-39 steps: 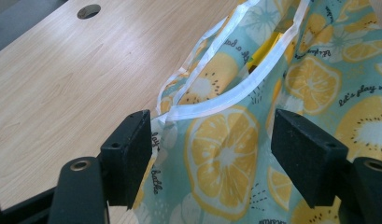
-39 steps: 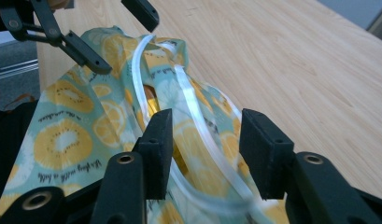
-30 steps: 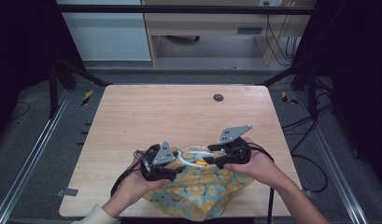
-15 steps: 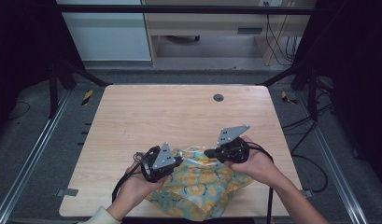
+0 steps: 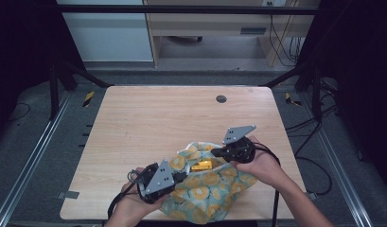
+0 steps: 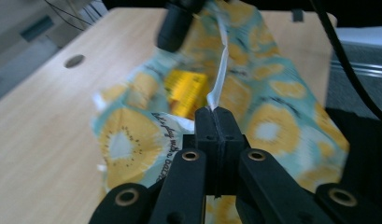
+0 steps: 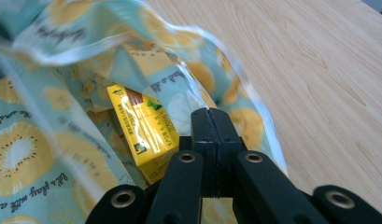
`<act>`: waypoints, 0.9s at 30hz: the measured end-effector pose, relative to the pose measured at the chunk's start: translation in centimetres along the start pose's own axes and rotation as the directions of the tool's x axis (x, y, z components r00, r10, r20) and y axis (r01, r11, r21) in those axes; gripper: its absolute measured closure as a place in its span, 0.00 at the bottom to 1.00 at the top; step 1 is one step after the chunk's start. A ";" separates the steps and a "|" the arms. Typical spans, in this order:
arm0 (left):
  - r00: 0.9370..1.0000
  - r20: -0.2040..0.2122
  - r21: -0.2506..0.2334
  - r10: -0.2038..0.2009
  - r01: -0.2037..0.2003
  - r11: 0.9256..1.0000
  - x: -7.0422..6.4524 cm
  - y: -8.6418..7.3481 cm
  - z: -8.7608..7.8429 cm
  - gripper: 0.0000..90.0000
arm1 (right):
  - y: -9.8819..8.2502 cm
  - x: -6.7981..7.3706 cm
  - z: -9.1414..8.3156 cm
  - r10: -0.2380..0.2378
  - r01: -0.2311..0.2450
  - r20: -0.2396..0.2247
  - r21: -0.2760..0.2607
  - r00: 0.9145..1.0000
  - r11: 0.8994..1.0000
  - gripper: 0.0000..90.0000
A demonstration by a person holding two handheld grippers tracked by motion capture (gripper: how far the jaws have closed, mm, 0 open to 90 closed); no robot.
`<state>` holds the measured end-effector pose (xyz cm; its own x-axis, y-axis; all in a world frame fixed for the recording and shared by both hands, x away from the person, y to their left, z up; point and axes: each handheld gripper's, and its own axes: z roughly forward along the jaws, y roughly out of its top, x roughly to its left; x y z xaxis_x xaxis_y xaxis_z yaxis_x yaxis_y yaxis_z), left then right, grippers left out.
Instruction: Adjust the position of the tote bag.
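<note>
Change since earlier frames: both pairs of jaws have just been closing, each with the bag's rim between them; the left gripper (image 5: 179, 177) has drawn away from the right gripper (image 5: 215, 152) toward the near edge, and the mouth of the bag now gapes.

High view, bag: a fruit-print fabric bag (image 5: 205, 191), teal with yellow slices, lies at the near edge of the table, partly over the edge.
High view, contents: a yellow carton (image 5: 201, 166) shows in the bag's open mouth, between the two grippers.
High view, hands: the left hand (image 5: 134, 208) and right hand (image 5: 259, 165) come in from the bottom, each holding a gripper with a grey three-cornered plate on top.
High view, surface: a light wood-grain table (image 5: 172, 118) with a dark round grommet (image 5: 221, 99) near its far edge.
High view, room: grey carpet floor (image 5: 35, 142), metal rails along both sides, cables at the right, pale cabinets beyond.

Left gripper view, jaws: pressed together on a thin white-edged strip of the bag's rim (image 6: 216, 88).
Left gripper view, beyond: the carton appears blurred inside the bag, and the right gripper's black tip hangs at the top.

Right gripper view, jaws: pinched together on the bag's rim.
Right gripper view, carton: lies just left of the jaws, inside the bag, tilted.
Right gripper view, surface: bare wood runs off to the right.
</note>
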<state>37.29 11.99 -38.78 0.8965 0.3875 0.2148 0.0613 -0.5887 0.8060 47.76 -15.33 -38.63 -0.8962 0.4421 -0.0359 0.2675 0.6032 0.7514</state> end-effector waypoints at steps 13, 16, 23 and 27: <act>0.998 0.048 0.134 -0.035 0.028 0.991 -1.1 -4.5 4.3 1.00 | 0.0 -0.2 -1.0 0.050 -0.048 0.020 -0.061 0.999 0.997 0.66; 0.998 0.043 0.144 -0.038 0.031 0.989 -0.9 -5.1 4.9 1.00 | 0.0 -0.8 -1.3 0.074 -0.070 0.048 -0.073 0.996 0.995 0.65; 0.998 0.029 0.155 -0.059 0.054 0.987 -0.3 -6.0 5.9 1.00 | 0.1 -1.8 -0.3 0.116 -0.113 0.064 -0.059 0.991 0.992 0.61; 0.997 0.032 0.156 -0.072 0.066 0.985 0.0 -6.2 6.2 1.00 | 0.5 -1.7 0.7 0.102 -0.100 0.045 -0.043 0.994 0.994 0.66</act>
<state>39.63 11.23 -47.20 0.9033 0.4060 0.1383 0.1884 -0.6652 0.7225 49.68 -15.37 -38.67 -0.8476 0.5305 0.0116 0.3405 0.5270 0.7787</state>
